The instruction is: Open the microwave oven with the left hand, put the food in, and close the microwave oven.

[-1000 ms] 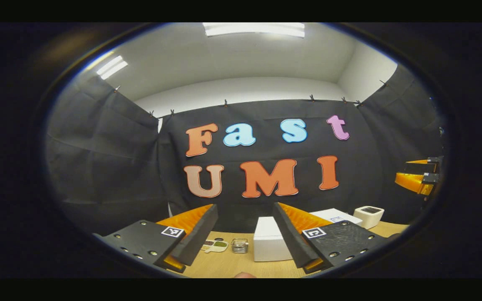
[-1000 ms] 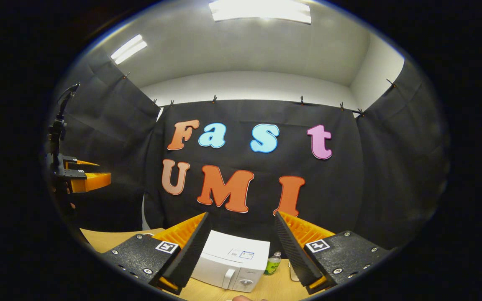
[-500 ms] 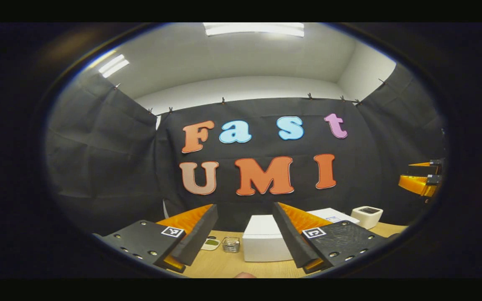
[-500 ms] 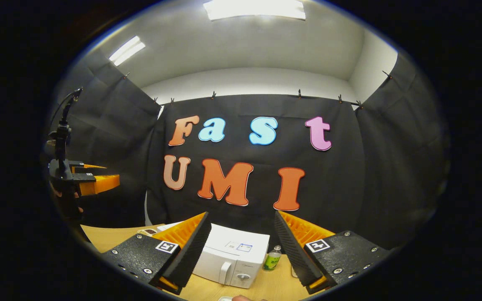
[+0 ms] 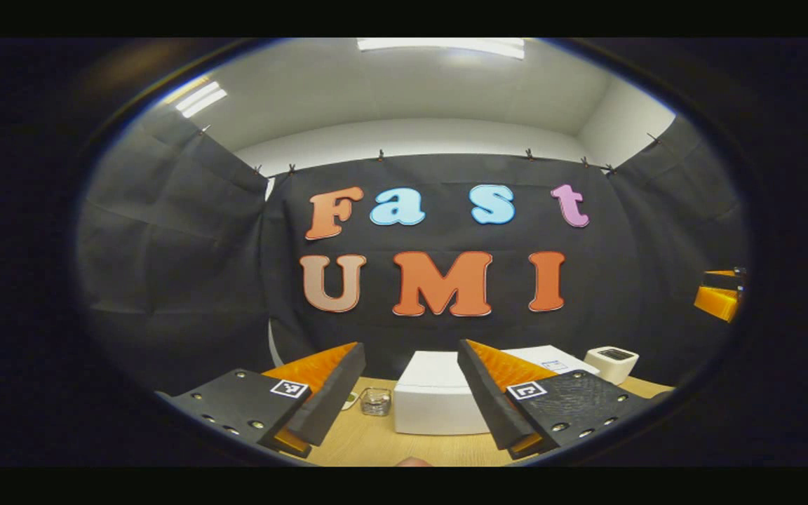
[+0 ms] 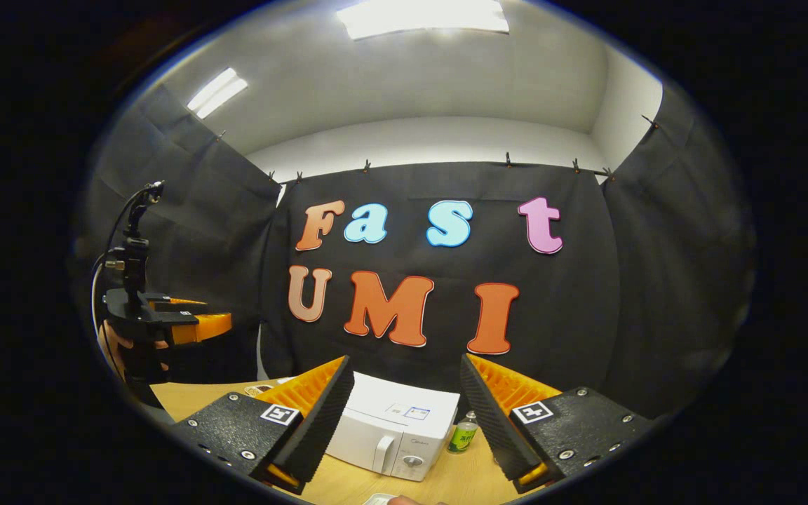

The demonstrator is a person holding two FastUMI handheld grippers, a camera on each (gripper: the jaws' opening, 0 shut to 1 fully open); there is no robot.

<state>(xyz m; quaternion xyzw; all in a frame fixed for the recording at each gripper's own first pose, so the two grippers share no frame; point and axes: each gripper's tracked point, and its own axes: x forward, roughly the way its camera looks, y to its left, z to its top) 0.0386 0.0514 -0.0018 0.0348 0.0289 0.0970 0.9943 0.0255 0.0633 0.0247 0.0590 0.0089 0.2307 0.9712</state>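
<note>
Both grippers drifted closer, left gripper and right gripper fingers spread wide and empty above the table, the shut microwave just beyond, where a misjudged left reach, I'd guess, could shove it instead of hooking its handle.

bench: pale wood-look top, smooth, low sheen. microwave oven at 6 o'clock in right gripper view: white plastic-looking shell, smooth, slightly glossy; paper label on its top. white box at 6 o'clock in left gripper view: matt, plain faces, material unclear. small clear jar just beside it at 7 o'clock: glassy, shiny. bottle: glossy wrap. booth wall: matt cloth, creased. right tongs: ribbed inner pads, rough grainy plates with bright metal screws. left tongs: same finish.
</note>
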